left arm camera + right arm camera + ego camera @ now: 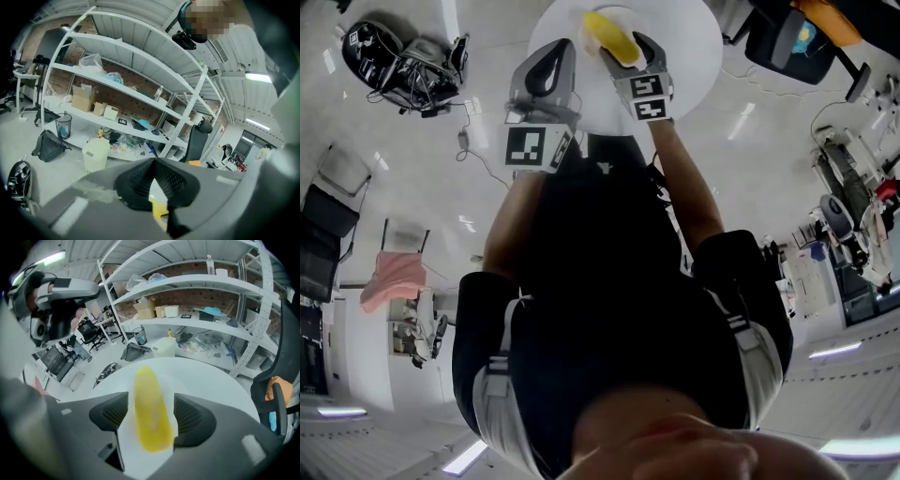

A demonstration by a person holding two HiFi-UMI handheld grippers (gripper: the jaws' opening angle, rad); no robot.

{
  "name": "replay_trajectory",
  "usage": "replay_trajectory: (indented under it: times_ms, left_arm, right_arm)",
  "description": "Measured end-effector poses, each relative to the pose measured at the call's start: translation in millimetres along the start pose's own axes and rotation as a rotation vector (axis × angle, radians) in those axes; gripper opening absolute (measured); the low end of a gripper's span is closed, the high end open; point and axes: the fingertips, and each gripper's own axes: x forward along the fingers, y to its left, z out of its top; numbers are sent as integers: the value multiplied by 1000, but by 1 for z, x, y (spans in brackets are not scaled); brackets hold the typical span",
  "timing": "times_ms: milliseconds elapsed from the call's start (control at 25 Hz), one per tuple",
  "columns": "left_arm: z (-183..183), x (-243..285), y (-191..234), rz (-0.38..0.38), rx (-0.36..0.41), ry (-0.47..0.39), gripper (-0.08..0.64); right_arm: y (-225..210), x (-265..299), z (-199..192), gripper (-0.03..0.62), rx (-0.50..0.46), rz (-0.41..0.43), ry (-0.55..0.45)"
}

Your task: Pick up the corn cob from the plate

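A yellow corn cob [609,36] lies on the round white plate [684,37] at the top of the head view. My right gripper [621,49] reaches down over it. In the right gripper view the corn cob [151,408] lies lengthwise between the two dark pads of the right gripper [151,401], which stands open; a gap shows on the left and the right pad is very near, above the plate [206,376]. My left gripper [551,58] hovers just left of the cob, and its tips [153,161] meet, shut on nothing. A bit of the corn cob [159,206] shows under them.
White shelving [211,287] with boxes and clutter stands behind the plate. An office chair [787,42] is at the right. A dark bag [403,61] and a pale bin [96,153] sit on the floor to the left. The person's dark torso [619,309] fills the head view's middle.
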Motion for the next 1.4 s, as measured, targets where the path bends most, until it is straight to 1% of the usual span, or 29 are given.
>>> replay_trajectory:
  times_ms: [320, 600, 1120, 1280, 1400]
  left_arm:
    - [-6, 1, 4, 5, -9, 9, 0]
    - [-12, 2, 7, 5, -13, 20, 0]
    - [-17, 4, 14, 10, -20, 22, 0]
    - [-18, 4, 17, 15, -20, 24, 0]
    - [-21, 4, 18, 20, -30, 28, 0]
  right_arm:
    - [1, 15, -3, 324, -42, 9, 20]
    - [2, 25, -6, 347, -77, 11, 35]
    - [-2, 43, -11, 345, -106, 20, 60]
    - [-2, 44, -11, 342, -118, 12, 50]
    - [-5, 44, -11, 324, -131, -6, 44]
